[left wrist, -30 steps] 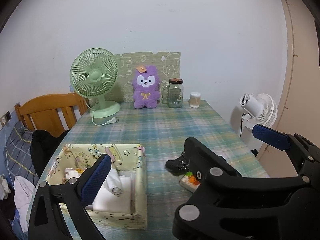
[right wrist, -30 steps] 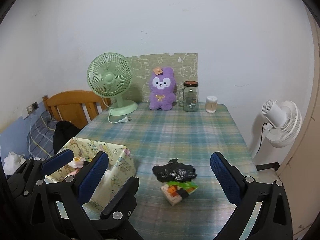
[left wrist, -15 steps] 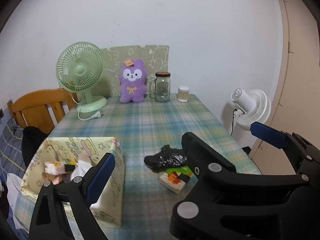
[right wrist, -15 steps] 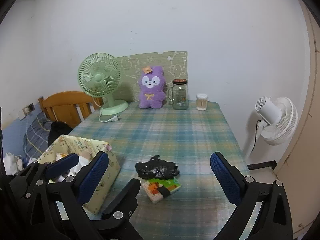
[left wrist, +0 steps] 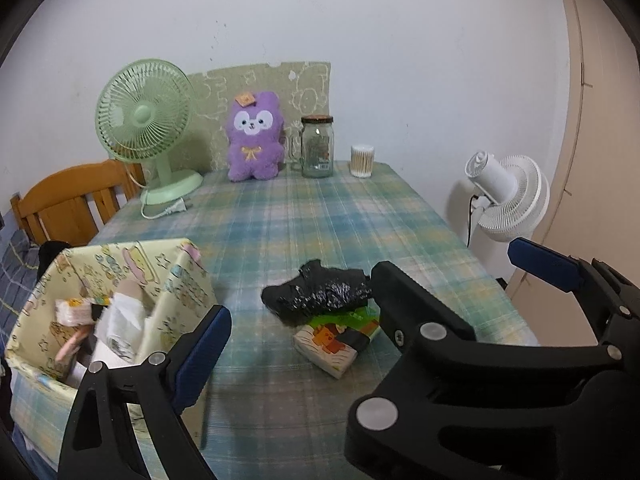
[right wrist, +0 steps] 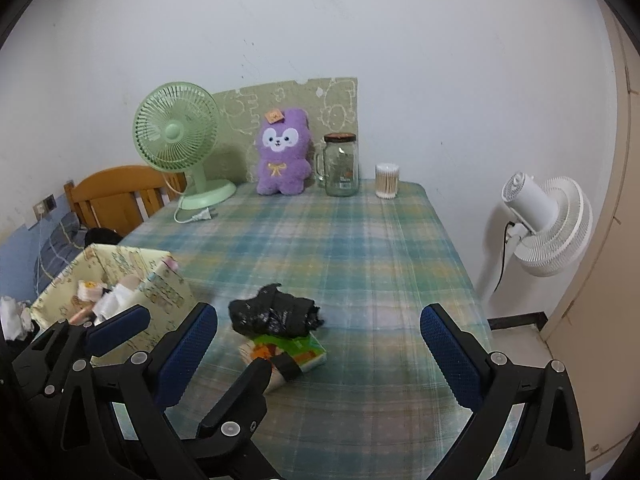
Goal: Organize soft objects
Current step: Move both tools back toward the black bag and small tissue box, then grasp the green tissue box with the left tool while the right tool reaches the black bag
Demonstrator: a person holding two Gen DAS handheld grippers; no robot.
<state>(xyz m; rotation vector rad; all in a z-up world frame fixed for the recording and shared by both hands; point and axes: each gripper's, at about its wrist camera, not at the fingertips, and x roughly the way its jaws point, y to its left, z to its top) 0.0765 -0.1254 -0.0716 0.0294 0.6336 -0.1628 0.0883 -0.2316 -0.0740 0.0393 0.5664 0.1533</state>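
Observation:
A crumpled black plastic bag [left wrist: 320,294] lies on the plaid table, partly on a green and orange tissue pack [left wrist: 336,342]; both show in the right wrist view, bag [right wrist: 274,314] and pack [right wrist: 288,354]. A yellow patterned fabric box [left wrist: 176,280] at the left holds white cloths and small soft items; it also shows in the right wrist view [right wrist: 164,284]. A purple plush [left wrist: 253,142] stands at the back. My left gripper [left wrist: 370,304] is open and empty above the bag and pack. My right gripper [right wrist: 318,350] is open and empty, just near of the pack.
A green desk fan [left wrist: 146,124], a glass jar [left wrist: 317,146] and a cotton swab tub [left wrist: 362,156] stand along the back wall. A wooden chair [left wrist: 68,204] is at the left. A white floor fan [left wrist: 506,196] stands beyond the table's right edge.
Both grippers have shifted right, from over the box toward the black bag and tissue pack. Both stay open and empty.

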